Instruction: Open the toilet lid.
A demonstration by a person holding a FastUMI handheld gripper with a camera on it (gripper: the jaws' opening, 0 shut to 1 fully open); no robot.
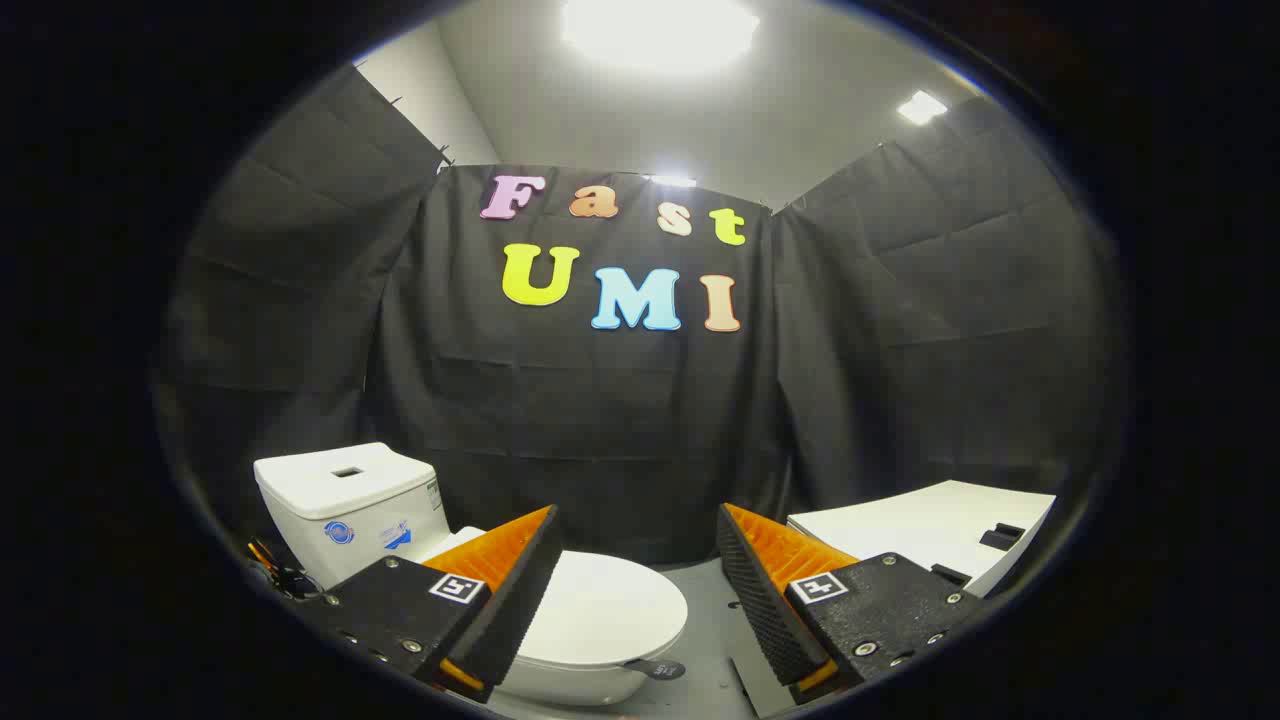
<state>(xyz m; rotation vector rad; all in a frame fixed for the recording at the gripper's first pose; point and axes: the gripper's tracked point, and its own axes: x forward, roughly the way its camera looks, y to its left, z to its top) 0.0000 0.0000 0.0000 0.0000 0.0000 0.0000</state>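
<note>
A white toilet stands on the grey floor ahead and below me. Its lid [600,608] lies flat, closed over the bowl, partly behind my left finger. A small dark tab [655,668] sticks out from the lid's front edge. The white tank [345,500] rises behind it to the left, against the black cloth wall. My gripper [638,600] hangs above the lid's right side, open, with nothing between its fingers. The black and orange fingers [520,590] stand wide apart and touch nothing.
A white flat-topped unit [920,525] with a small black piece on it stands to the right, beyond the right finger. Grey floor [705,590] shows between it and the toilet. Some cables [275,570] lie left of the tank.
</note>
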